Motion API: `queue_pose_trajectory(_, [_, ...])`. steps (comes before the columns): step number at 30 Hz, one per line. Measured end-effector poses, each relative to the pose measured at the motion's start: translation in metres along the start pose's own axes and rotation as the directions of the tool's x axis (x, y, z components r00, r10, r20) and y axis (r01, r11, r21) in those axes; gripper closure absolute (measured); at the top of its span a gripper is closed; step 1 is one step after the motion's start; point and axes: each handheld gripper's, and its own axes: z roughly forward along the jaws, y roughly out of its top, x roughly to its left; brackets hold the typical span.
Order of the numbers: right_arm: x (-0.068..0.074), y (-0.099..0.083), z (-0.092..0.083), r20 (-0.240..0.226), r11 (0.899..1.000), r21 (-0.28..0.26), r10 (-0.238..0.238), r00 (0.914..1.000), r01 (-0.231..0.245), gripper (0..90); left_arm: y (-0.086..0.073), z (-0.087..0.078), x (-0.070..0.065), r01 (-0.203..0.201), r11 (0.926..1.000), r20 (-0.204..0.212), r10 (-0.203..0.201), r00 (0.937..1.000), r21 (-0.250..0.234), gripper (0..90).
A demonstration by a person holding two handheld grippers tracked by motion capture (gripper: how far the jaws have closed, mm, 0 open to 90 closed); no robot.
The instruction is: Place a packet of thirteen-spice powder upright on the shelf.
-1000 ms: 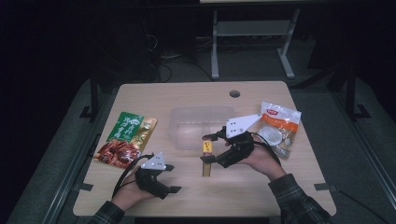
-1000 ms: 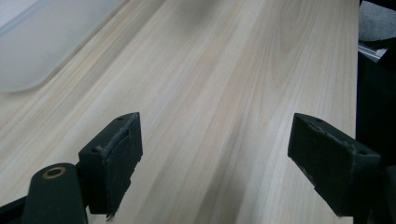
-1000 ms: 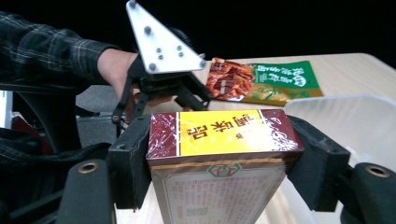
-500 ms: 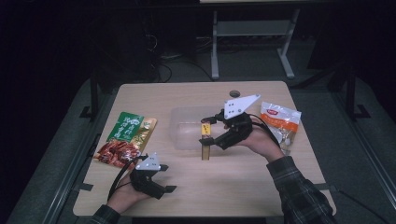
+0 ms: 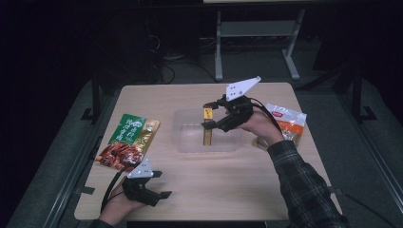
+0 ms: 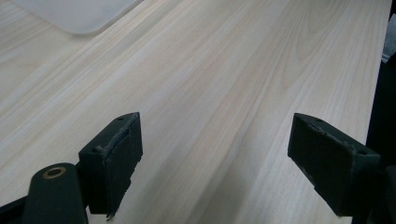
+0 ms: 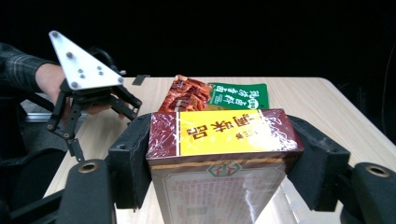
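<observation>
My right gripper [image 5: 209, 115] clamps the dark red box [image 5: 207, 133] above the clear container [image 5: 190, 142]. My left gripper [image 5: 157, 185] is released, near edge of worktop [image 5: 228, 185].

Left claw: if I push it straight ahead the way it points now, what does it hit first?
Likely nothing soon: the open left claw faces bare table. The clear container sits off to one side, though depth is unclear.

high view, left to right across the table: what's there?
green and red pouch → left gripper → clear container → yellow and brown box in the right gripper → orange and white packet
</observation>
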Motion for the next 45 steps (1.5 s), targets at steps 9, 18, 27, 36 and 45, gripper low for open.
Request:
queue_pose_trajectory(9, [-0.029, -0.009, 0.007, 0.001, 1.0, 0.006, 0.013, 0.9999, -0.013, 30.6, -0.008, -0.007, -0.002, 0.03, 0.9995, -0.024, -0.03, 0.9993, -0.003, 17.4])
queue_pose_trajectory(18, [-0.043, -0.015, 0.013, 0.005, 1.0, 0.022, 0.001, 1.0, -0.001, 30.6, -0.015, -0.013, -0.003, 0.053, 0.9986, -0.046, -0.053, 0.9975, -0.009, 17.4])
queue_pose_trajectory(27, [-0.053, -0.027, 0.019, 0.018, 0.999, 0.053, 0.003, 0.9998, -0.004, 30.5, -0.018, -0.017, -0.003, 0.052, 0.9986, -0.062, -0.053, 0.9967, -0.008, 17.6])
queue_pose_trajectory(36, [-0.057, -0.032, 0.019, 0.013, 0.999, 0.046, 0.008, 0.9999, -0.009, 30.5, -0.017, -0.017, -0.001, 0.045, 0.999, -0.057, -0.046, 0.9973, -0.005, 17.7])
queue_pose_trajectory(45, [-0.057, -0.036, 0.028, 0.009, 0.996, 0.088, 0.012, 0.9999, -0.013, 30.5, -0.016, -0.018, -0.001, 0.047, 0.9989, -0.054, -0.047, 0.9974, -0.011, 17.8])
